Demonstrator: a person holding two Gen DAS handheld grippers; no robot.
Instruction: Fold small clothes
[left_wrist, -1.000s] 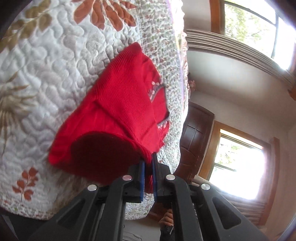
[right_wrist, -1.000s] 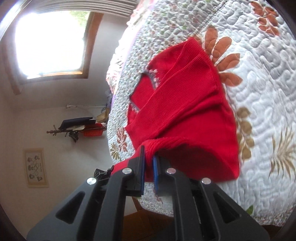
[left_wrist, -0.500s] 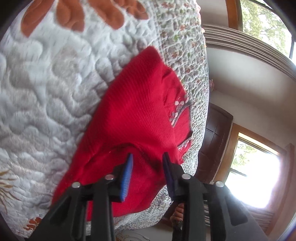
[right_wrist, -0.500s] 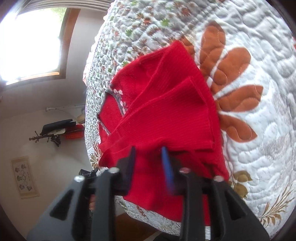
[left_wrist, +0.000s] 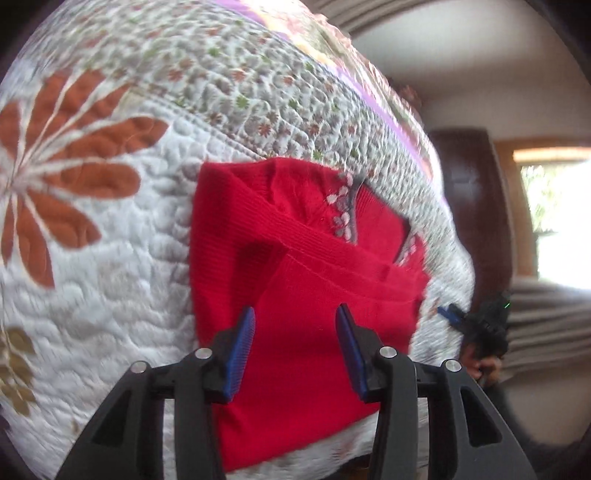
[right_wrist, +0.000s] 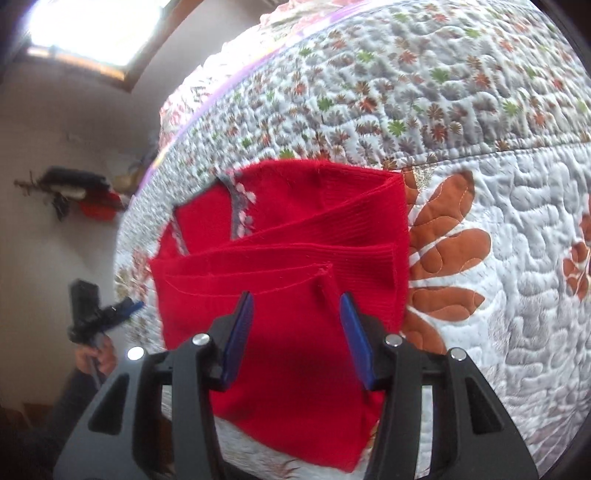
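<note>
A small red knitted garment (left_wrist: 306, 280) lies folded in layers on the quilted bedspread (left_wrist: 110, 258), its grey flowered neckline trim (left_wrist: 345, 206) at the far end. My left gripper (left_wrist: 295, 321) hovers open over the near fold, nothing between its blue pads. In the right wrist view the same red garment (right_wrist: 288, 266) lies flat with its folded edges stacked, and my right gripper (right_wrist: 295, 306) stands open above its near part. The other gripper (right_wrist: 110, 310) shows at the left, held by a hand (right_wrist: 96, 358).
The quilt (right_wrist: 480, 147) has orange leaf prints and a flowered border, and drops off at the bed's edge near the garment. A dark wooden door (left_wrist: 476, 229) and bright windows (left_wrist: 554, 221) lie beyond. A wall shelf (right_wrist: 77, 188) hangs at the left.
Both grippers were shut on the red garment's edge a second ago and lifted it over. They have opened wide, the fold now lies flat, and both have drawn back a little.
</note>
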